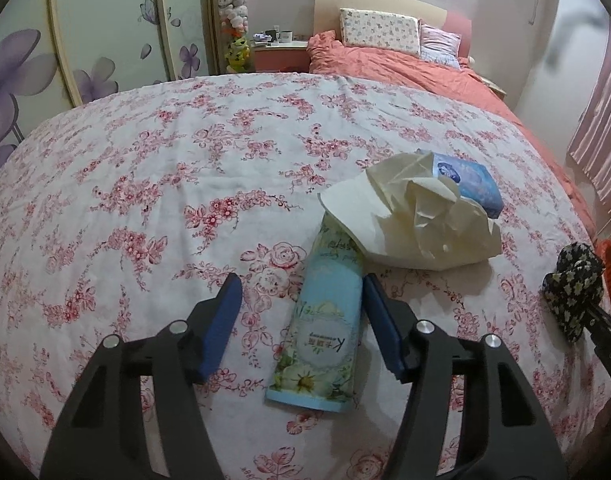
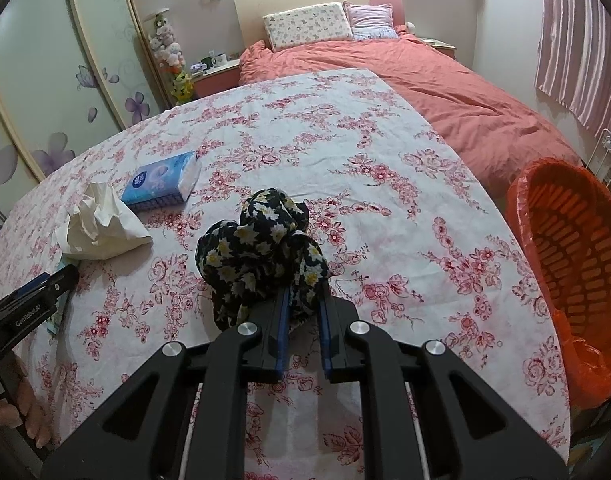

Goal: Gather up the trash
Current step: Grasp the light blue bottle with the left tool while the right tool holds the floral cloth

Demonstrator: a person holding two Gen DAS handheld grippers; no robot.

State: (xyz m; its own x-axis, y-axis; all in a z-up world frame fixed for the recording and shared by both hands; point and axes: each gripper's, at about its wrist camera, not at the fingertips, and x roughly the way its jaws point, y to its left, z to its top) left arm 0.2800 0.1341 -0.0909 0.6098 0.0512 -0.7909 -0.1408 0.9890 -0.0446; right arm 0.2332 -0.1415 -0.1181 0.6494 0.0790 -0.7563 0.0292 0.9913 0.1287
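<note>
Your left gripper (image 1: 301,320) had half-open jaws astride the can (image 1: 319,328), gripping nothing, so closing off-centre could roll it; your right gripper (image 2: 303,320) pinched the cloth (image 2: 261,256).

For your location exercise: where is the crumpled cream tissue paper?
Left wrist view, right of centre: crumpled cream tissue paper overlapping the light-blue cylindrical can's far end, before the blue tissue pack.

My right gripper (image 2: 301,308) has matt black plastic arms and pinches a soft floral cloth scrunchie (image 2: 261,252). At ten o'clock lies crumpled matt tissue paper (image 2: 101,228); at three, a glossy orange bin liner (image 2: 521,208). The printed tube (image 1: 325,320) looks smooth.
</note>
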